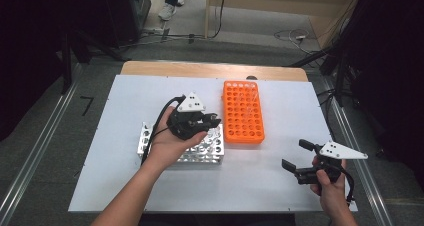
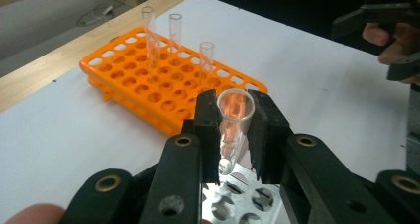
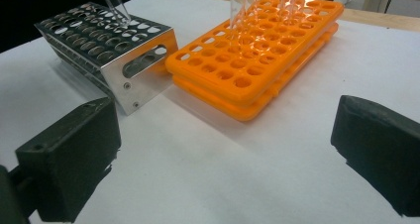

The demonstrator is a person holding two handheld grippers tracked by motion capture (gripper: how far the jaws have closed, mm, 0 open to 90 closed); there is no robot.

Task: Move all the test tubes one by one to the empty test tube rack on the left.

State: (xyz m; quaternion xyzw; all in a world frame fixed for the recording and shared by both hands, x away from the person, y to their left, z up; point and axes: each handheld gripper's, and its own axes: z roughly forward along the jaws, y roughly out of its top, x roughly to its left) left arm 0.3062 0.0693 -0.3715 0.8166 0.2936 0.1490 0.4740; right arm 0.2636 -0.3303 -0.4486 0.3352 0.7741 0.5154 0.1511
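My left gripper (image 2: pixel 233 110) is shut on a clear test tube (image 2: pixel 232 130), held nearly upright just above a silver metal rack (image 2: pixel 237 199). In the high view the left gripper (image 1: pixel 212 121) hovers over the metal rack's (image 1: pixel 210 150) right end. An orange tube rack (image 1: pixel 243 113) lies just to the right of it, and three clear tubes (image 2: pixel 175 33) stand near its far end. My right gripper (image 1: pixel 295 154) is open and holds nothing, low over the table at the front right. From the right gripper view (image 3: pixel 223 159) the held tube's (image 3: pixel 116 8) tip hangs over the metal rack (image 3: pixel 114 50).
A white sheet (image 1: pixel 150 91) covers the wooden table, whose far edge (image 1: pixel 210 68) shows beyond it. There is open sheet in front of the orange rack (image 3: pixel 257 55) and between the two grippers. A person's feet (image 1: pixel 172 3) stand on the floor far behind.
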